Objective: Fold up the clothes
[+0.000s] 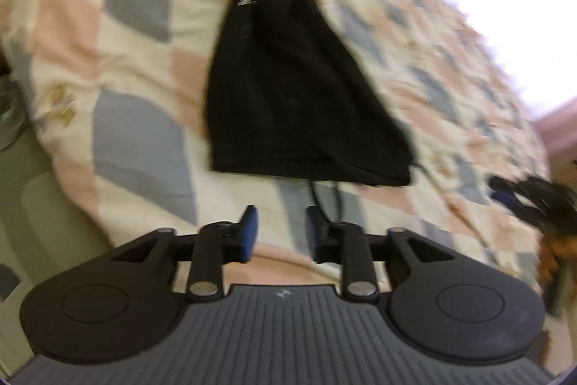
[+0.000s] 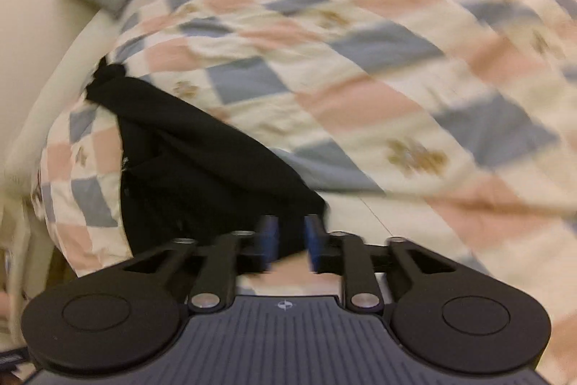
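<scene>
1. Left gripper point(image 1: 281, 233): jaws apart, empty, level over quilt point(image 1: 119, 60); black garment point(image 1: 288, 89) at 12 o'clock, apart.
2. Right gripper point(image 2: 290, 240): jaws narrowly parted, garment point(image 2: 202, 175) edge between; grasp unclear.

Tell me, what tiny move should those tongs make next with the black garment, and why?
Probably ease the left tongs forward to the black garment's near hem. They stand open and empty just short of it, over the checkered quilt, while the right tongs already sit at the cloth's edge, though blur hides whether they grip it.
</scene>
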Action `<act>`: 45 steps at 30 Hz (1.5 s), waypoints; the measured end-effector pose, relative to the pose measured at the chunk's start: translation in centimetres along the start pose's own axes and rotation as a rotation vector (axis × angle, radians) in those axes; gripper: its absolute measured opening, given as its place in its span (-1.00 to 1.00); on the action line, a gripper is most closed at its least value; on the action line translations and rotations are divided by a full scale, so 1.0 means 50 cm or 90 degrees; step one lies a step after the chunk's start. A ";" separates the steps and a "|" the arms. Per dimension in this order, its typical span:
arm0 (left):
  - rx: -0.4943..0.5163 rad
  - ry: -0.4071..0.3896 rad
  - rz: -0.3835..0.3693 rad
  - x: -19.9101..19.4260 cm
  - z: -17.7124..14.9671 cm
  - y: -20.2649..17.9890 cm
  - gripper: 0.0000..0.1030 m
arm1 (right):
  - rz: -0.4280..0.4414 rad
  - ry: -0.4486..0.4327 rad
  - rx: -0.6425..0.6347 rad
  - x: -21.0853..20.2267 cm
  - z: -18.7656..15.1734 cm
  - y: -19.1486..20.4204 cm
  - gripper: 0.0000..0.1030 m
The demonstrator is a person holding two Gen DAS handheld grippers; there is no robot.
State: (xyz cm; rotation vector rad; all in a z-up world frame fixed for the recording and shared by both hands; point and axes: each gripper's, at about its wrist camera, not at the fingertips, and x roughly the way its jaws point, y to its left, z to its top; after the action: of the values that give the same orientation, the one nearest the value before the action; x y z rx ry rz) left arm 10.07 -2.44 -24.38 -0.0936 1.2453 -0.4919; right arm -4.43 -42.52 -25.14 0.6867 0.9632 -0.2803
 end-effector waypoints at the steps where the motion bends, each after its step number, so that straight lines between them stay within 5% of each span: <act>1: 0.006 -0.003 0.010 0.017 0.001 0.000 -0.33 | 0.000 0.002 0.013 0.000 -0.016 -0.023 0.00; 4: 0.015 -0.010 0.031 0.085 0.016 0.008 -0.04 | 0.030 0.027 0.007 0.034 -0.070 -0.045 0.21; 10: -0.039 -0.019 0.001 0.211 0.072 0.074 -0.01 | 0.077 0.015 0.078 0.165 -0.105 -0.076 0.42; 16: -0.092 -0.029 -0.032 0.308 0.124 0.144 0.32 | 0.052 -0.026 -0.023 0.283 -0.092 -0.051 0.48; 19: -0.125 -0.025 -0.066 0.354 0.144 0.176 0.45 | 0.094 -0.055 0.047 0.314 -0.090 -0.073 0.70; 23: -0.140 -0.007 -0.134 0.400 0.150 0.171 0.47 | 0.149 -0.094 0.148 0.338 -0.088 -0.090 0.72; 25: -0.117 -0.009 -0.137 0.406 0.148 0.154 0.36 | 0.170 -0.100 0.182 0.353 -0.081 -0.087 0.48; 26: -0.102 -0.012 -0.134 0.406 0.147 0.144 0.03 | 0.168 -0.098 0.189 0.361 -0.075 -0.081 0.46; 27: -0.089 -0.015 -0.132 0.402 0.144 0.138 -0.15 | 0.158 -0.092 0.184 0.367 -0.070 -0.072 0.16; 28: -0.078 -0.018 -0.132 0.394 0.140 0.134 -0.47 | 0.149 -0.075 0.172 0.374 -0.065 -0.061 -0.68; 29: -0.068 -0.022 -0.131 0.385 0.136 0.131 -0.74 | 0.139 -0.056 0.158 0.381 -0.059 -0.050 -0.72; 32: -0.026 -0.080 -0.129 0.299 0.110 0.084 -0.78 | 0.125 -0.056 0.099 0.349 -0.040 -0.020 -0.77; 39: 0.074 -0.241 -0.124 0.060 0.034 -0.053 -0.79 | 0.236 -0.149 -0.077 0.086 0.068 0.047 -0.79; 42: 0.100 -0.307 -0.145 -0.066 -0.061 -0.155 -0.79 | 0.268 -0.177 -0.144 -0.055 0.088 0.030 -0.79; 45: 0.141 -0.314 -0.190 -0.145 -0.203 -0.297 -0.77 | 0.255 -0.192 -0.207 -0.208 0.078 -0.041 -0.80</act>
State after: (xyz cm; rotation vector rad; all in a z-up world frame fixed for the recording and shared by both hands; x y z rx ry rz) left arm -5.50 -10.77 -16.42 -0.2008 0.6893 -0.8074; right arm -8.69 -47.39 -15.86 0.5050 0.5487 0.1244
